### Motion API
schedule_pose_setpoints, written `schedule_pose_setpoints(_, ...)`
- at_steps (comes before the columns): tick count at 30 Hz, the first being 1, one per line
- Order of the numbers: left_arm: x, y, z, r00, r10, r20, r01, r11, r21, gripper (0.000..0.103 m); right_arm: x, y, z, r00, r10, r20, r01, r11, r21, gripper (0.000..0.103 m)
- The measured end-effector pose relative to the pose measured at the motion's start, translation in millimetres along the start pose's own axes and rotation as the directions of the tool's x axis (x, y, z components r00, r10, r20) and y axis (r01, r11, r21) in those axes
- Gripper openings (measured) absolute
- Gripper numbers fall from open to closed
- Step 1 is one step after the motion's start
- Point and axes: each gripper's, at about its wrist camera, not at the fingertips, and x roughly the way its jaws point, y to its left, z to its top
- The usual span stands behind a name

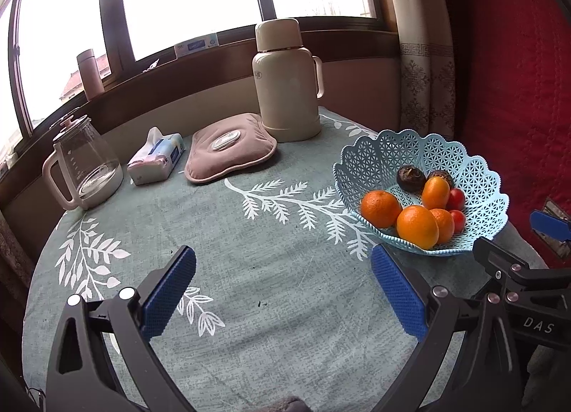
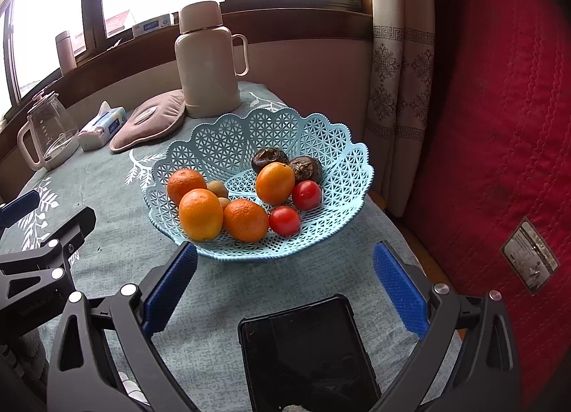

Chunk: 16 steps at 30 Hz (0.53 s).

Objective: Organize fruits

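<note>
Both grippers, left and right, hover spread and empty. Fruits sit in the basket at right; tomatoes look soft and slippery, so pinch gently across the middle.

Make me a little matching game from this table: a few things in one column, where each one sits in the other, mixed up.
Things:
1. tomatoes
2. flask
3. glass jug
4. black phone

Places:
A. far edge of the table, by the window
B. inside the blue basket
C. nearest, between the right claw's fingers
D. left edge, beside the tissue pack

Pairs: 1-B, 2-A, 3-D, 4-C
</note>
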Motion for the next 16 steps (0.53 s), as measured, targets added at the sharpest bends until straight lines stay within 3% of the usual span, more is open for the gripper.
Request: schedule_pose_setpoints(16, 3.1, 19.9, -9.3, 0.998, 0.017, -0.052, -0.019, 0.999, -0.048, 0.098, -0.2, 7.6, -3.2, 1.0, 0.015, -0.007, -0.015, 1.0, -0.01, 0.1)
